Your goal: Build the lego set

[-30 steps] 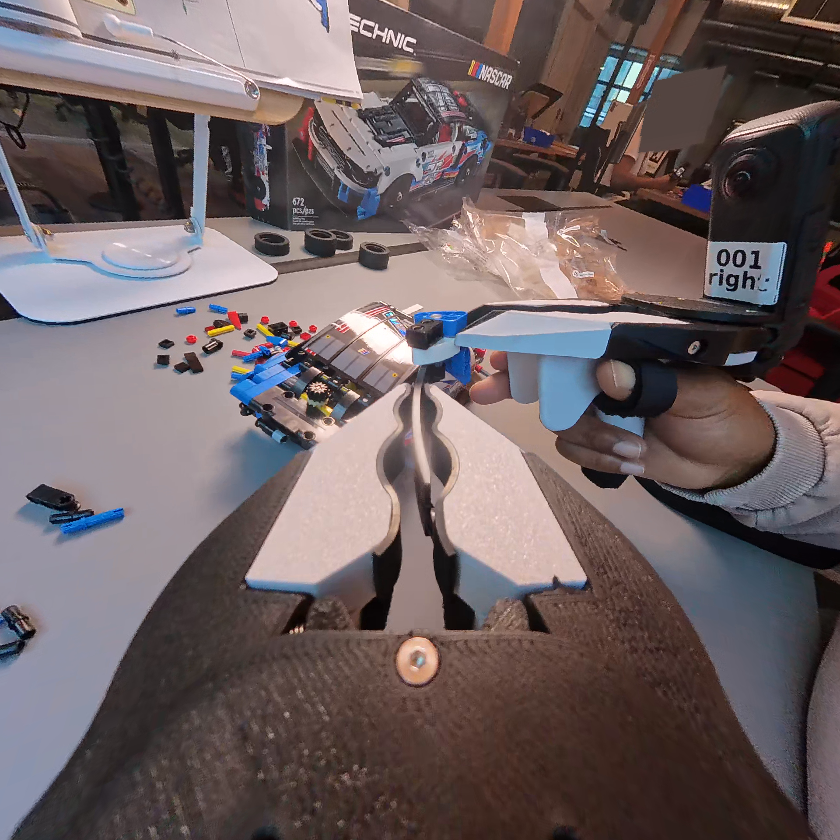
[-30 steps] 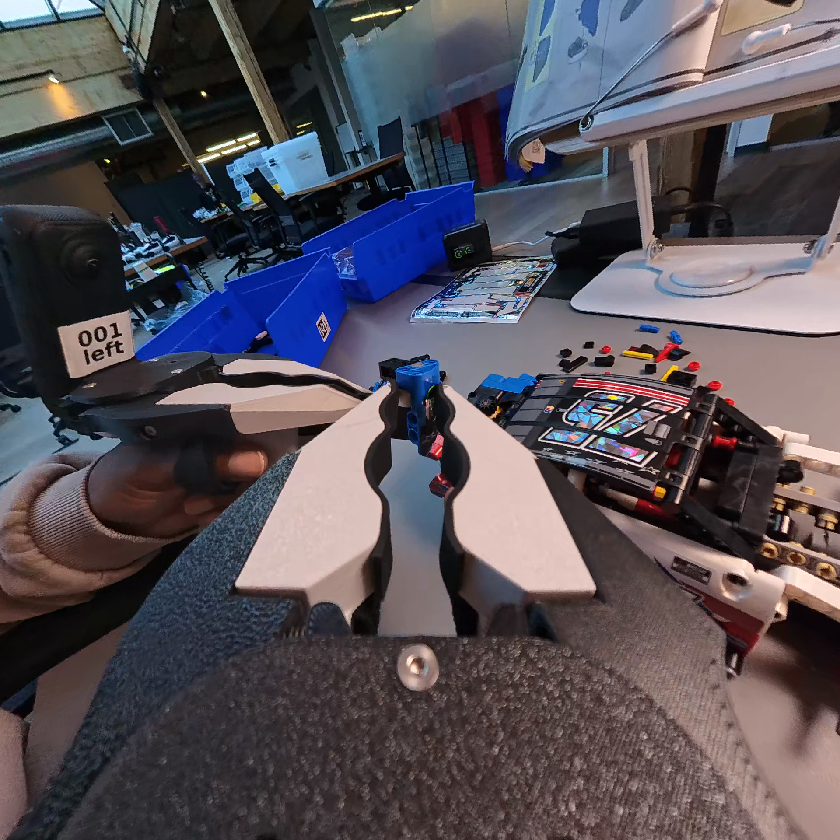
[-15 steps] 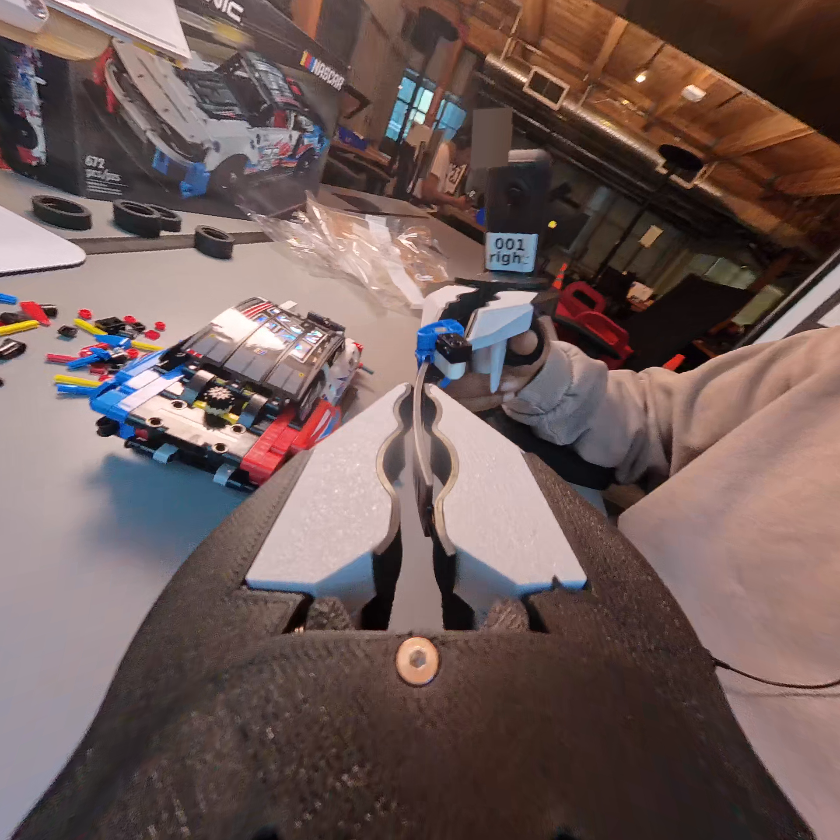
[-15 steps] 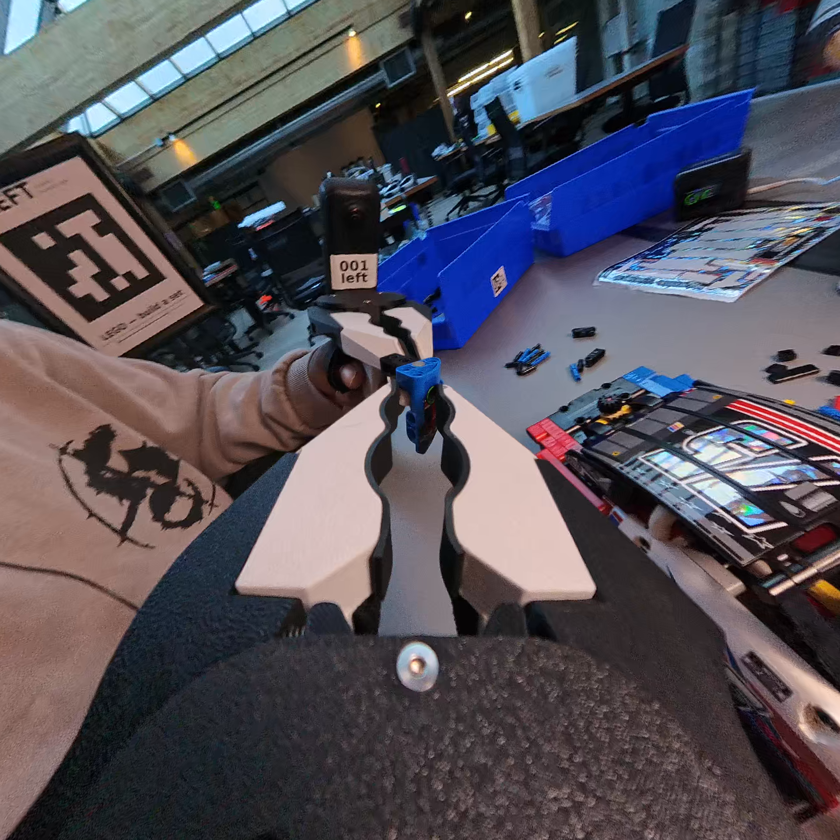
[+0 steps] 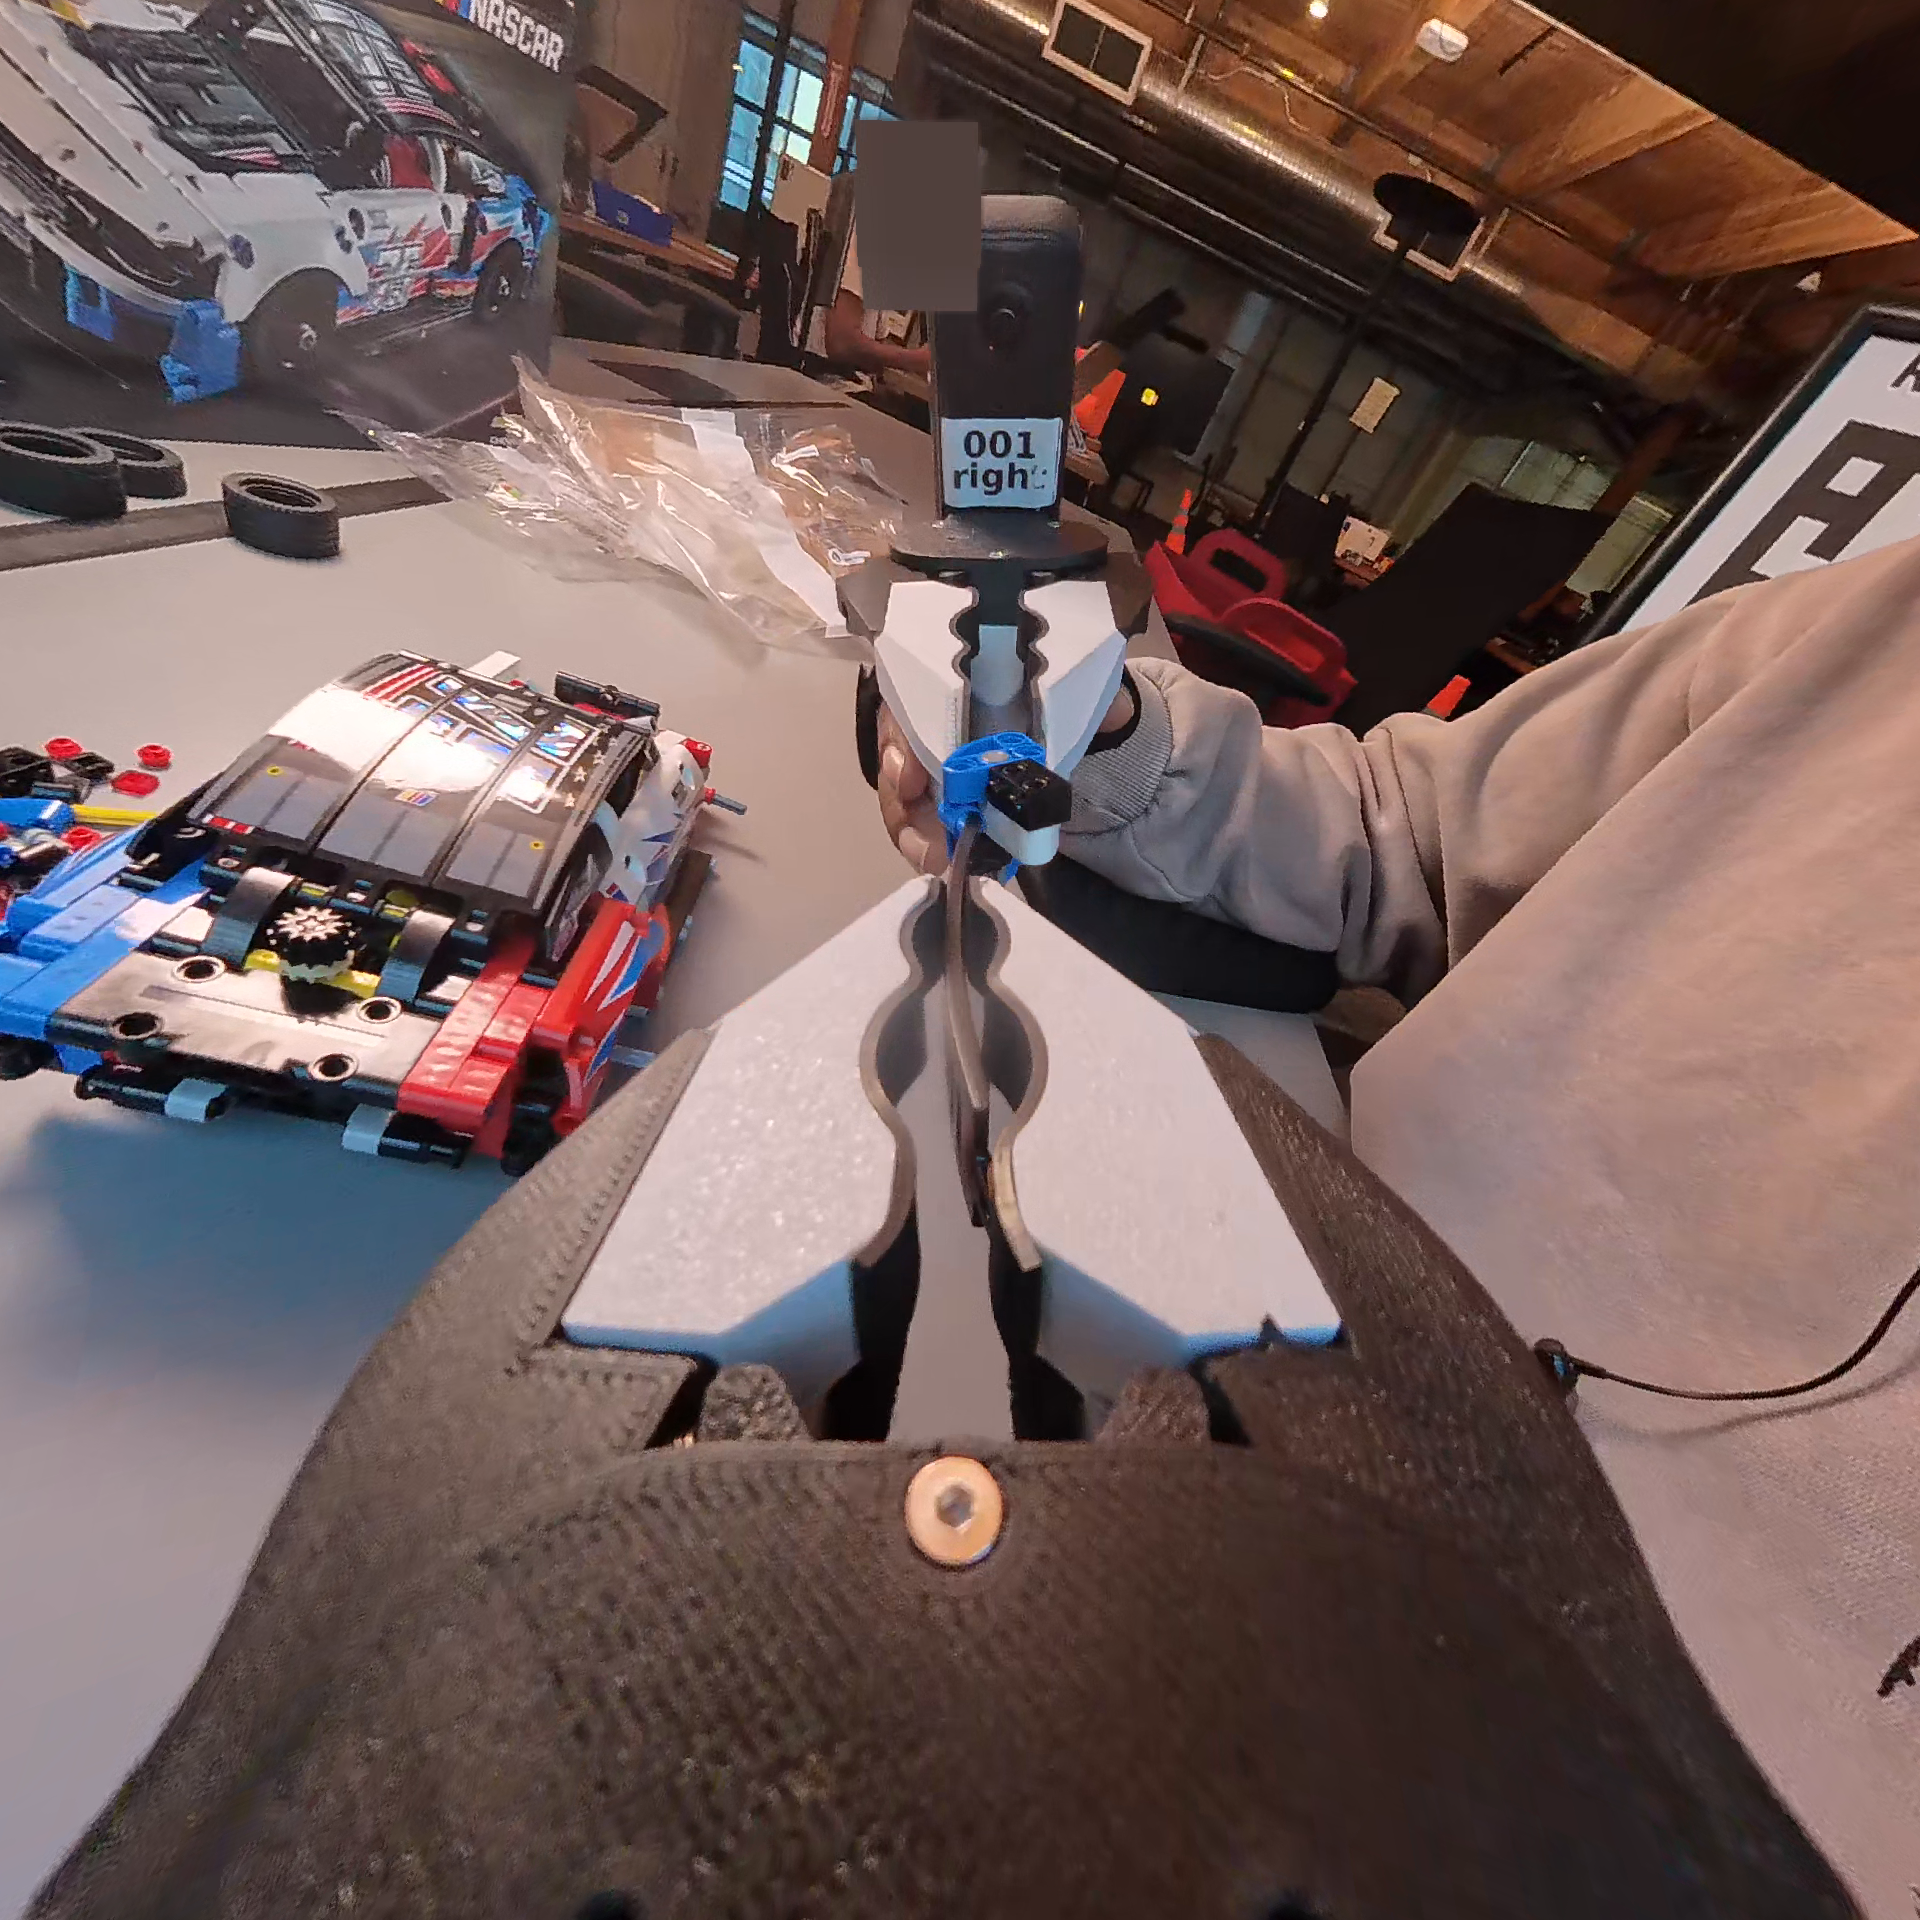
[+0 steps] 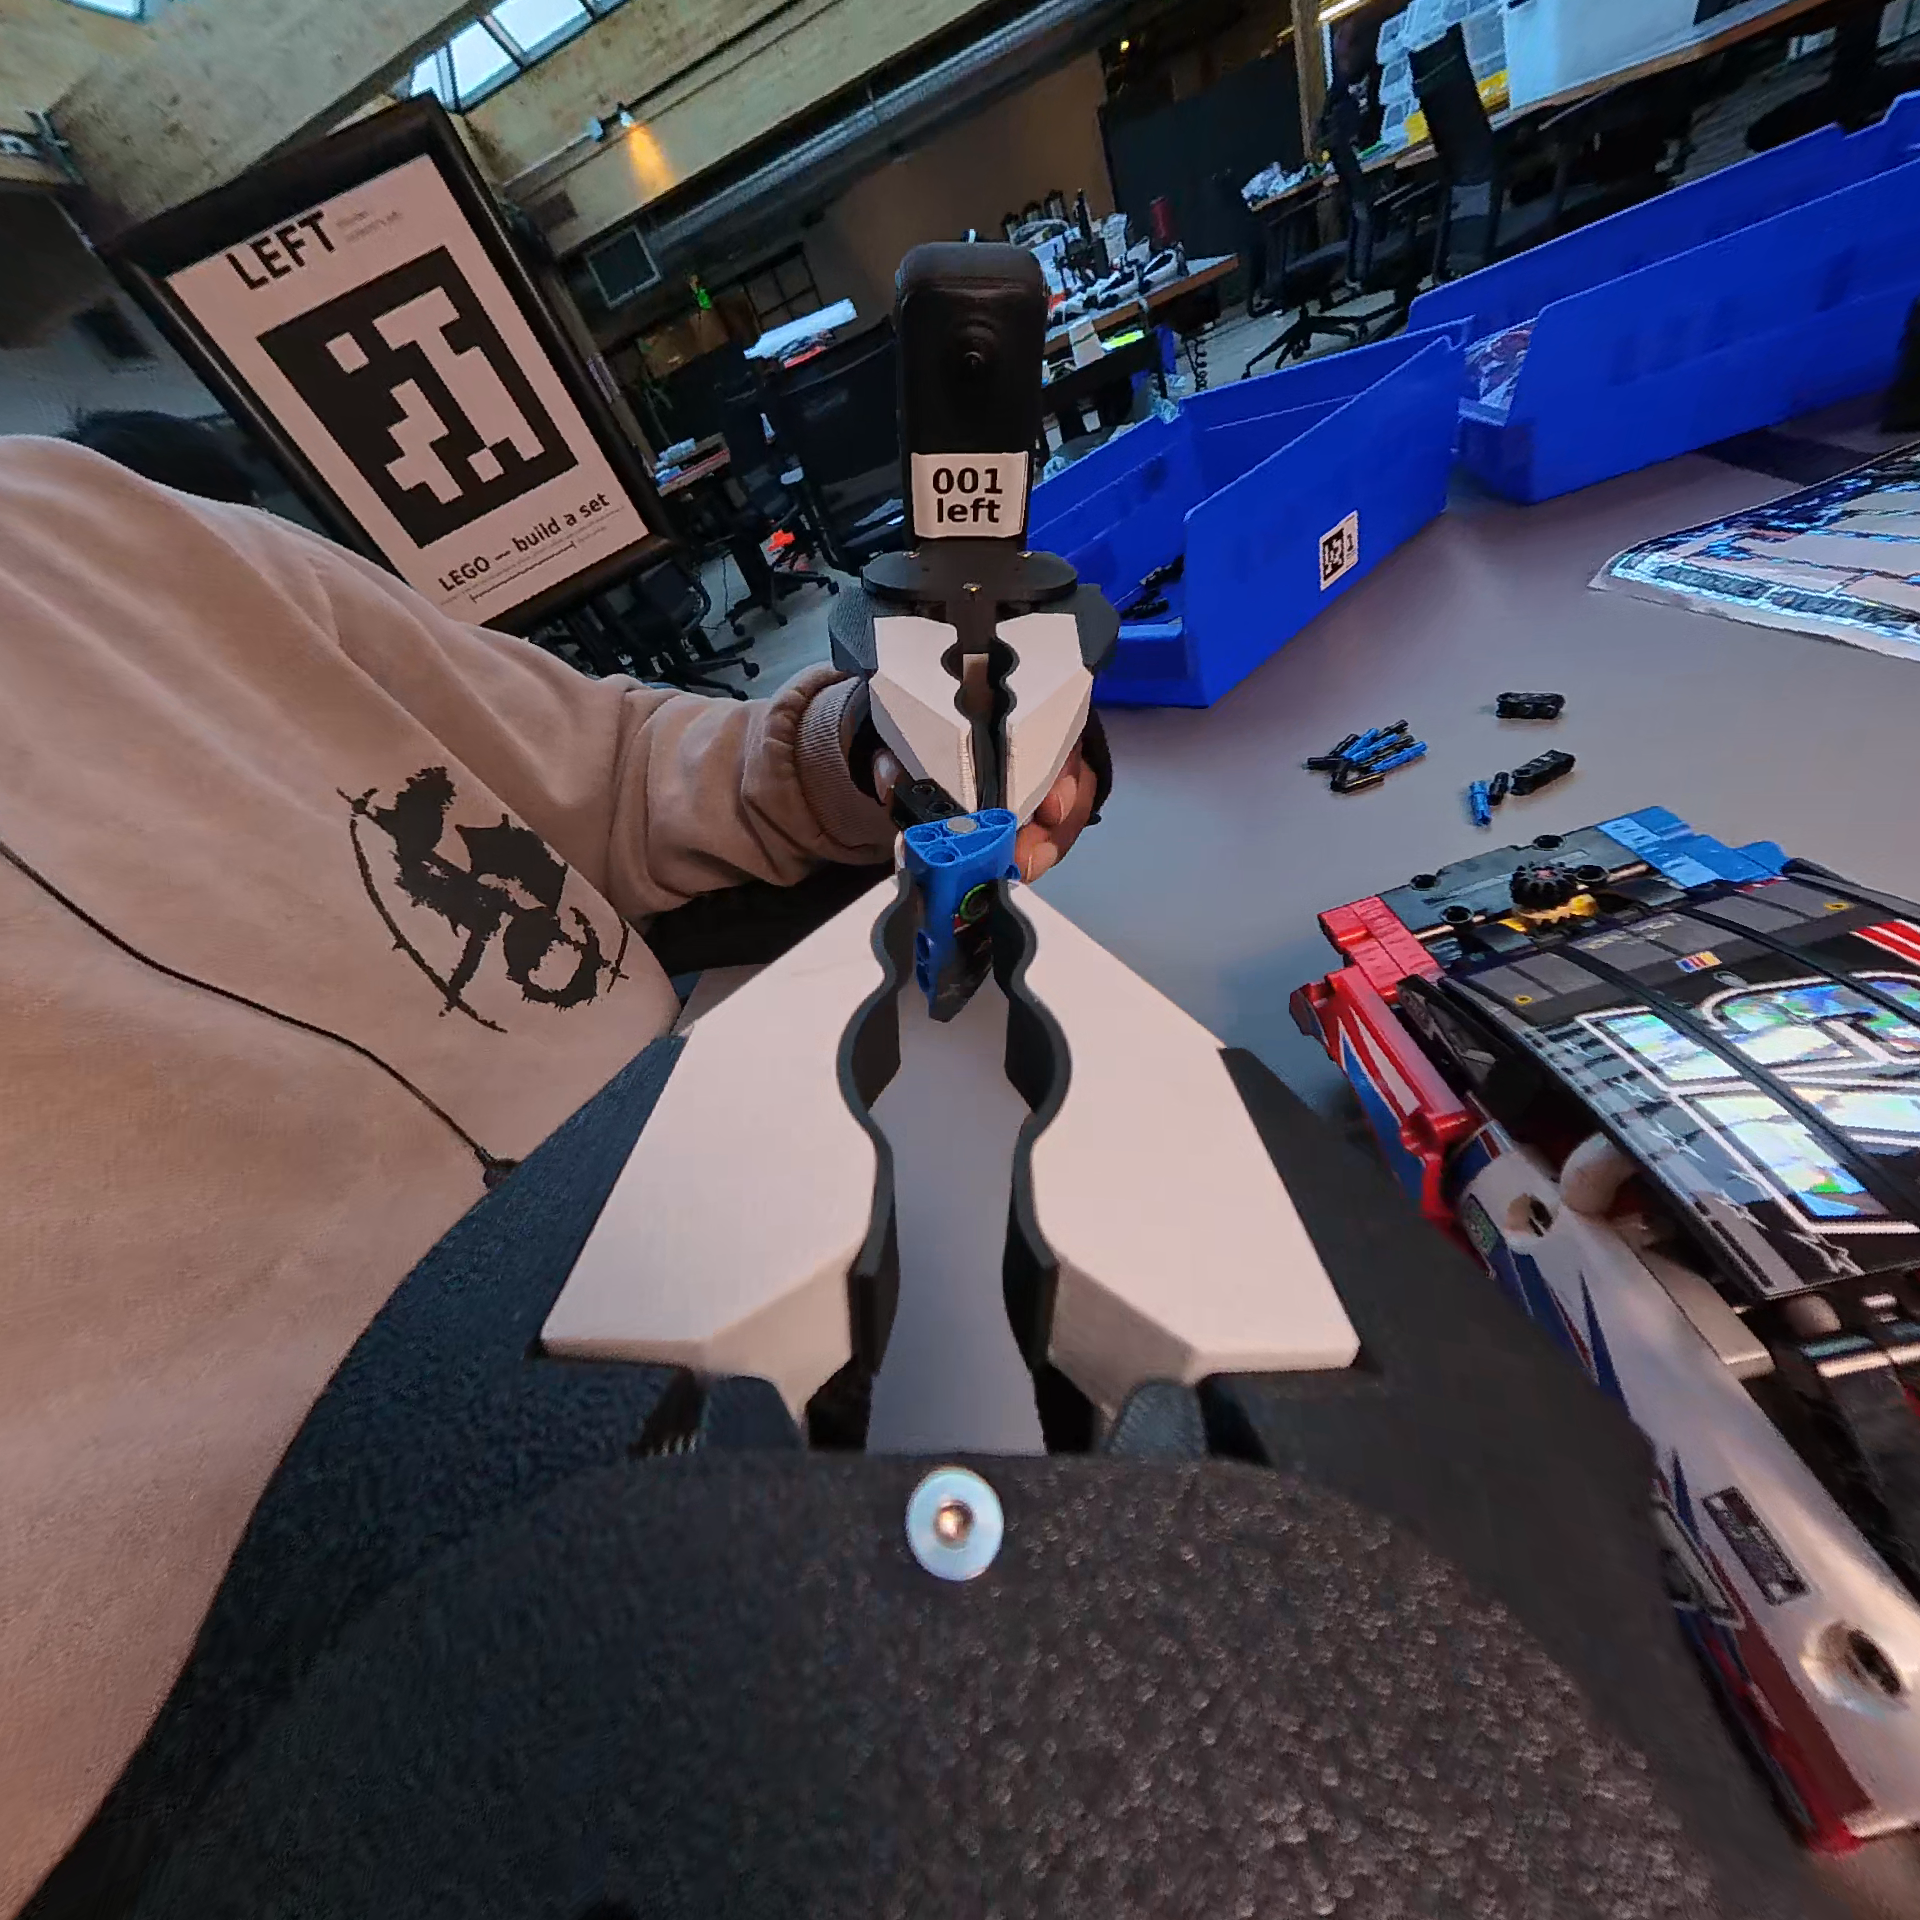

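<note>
My left gripper (image 5: 956,883) is shut on a thin dark curved strip (image 5: 962,997) that runs forward out of its jaws. The strip's far end meets a small blue and black lego assembly (image 5: 1000,781). My right gripper (image 6: 951,883) is shut on that blue assembly (image 6: 948,914). The two grippers point at each other tip to tip above the table's near edge, in front of the person's sweatshirt. The right gripper (image 5: 1000,686) shows in the left wrist view and the left gripper (image 6: 982,717) in the right wrist view. The partly built lego car (image 5: 395,862) lies on the grey table, off to the side (image 6: 1662,1091).
Loose small pieces (image 5: 62,779) lie beyond the car, with black tyres (image 5: 281,514), crumpled plastic bags (image 5: 665,488) and the set's box (image 5: 260,208) behind. Blue bins (image 6: 1299,540), a sticker sheet (image 6: 1787,561) and loose pins (image 6: 1371,753) lie on the other side. My left and right fingertips are right by each other.
Both grippers have swung away from the car toward the person and now face each other head-on. Each keeps its hold on its piece.
</note>
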Tool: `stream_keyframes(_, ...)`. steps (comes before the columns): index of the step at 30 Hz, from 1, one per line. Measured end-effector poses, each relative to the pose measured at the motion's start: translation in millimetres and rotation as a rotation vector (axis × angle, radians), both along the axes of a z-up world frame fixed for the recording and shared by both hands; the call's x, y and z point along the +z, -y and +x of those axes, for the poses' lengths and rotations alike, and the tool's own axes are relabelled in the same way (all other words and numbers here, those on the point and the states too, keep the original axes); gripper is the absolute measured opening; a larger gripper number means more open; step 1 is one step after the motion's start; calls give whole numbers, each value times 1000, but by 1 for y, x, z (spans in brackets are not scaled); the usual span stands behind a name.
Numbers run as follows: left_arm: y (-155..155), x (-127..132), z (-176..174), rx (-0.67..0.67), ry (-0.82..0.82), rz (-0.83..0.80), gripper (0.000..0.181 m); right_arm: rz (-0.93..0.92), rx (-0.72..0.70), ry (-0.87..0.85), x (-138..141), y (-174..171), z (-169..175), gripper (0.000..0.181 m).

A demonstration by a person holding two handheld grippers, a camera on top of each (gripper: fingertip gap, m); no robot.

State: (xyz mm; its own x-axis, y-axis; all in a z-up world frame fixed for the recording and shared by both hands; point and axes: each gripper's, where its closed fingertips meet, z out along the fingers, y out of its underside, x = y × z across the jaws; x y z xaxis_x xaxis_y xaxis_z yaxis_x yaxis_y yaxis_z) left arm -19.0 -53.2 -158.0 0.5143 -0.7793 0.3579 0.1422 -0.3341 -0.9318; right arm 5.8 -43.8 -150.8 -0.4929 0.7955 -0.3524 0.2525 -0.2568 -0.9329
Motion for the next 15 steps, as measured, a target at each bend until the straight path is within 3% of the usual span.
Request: stream_keyframes(15,-2,-5,1,52,-107,81,1,184,-48,-11,-8,4,-3,34)
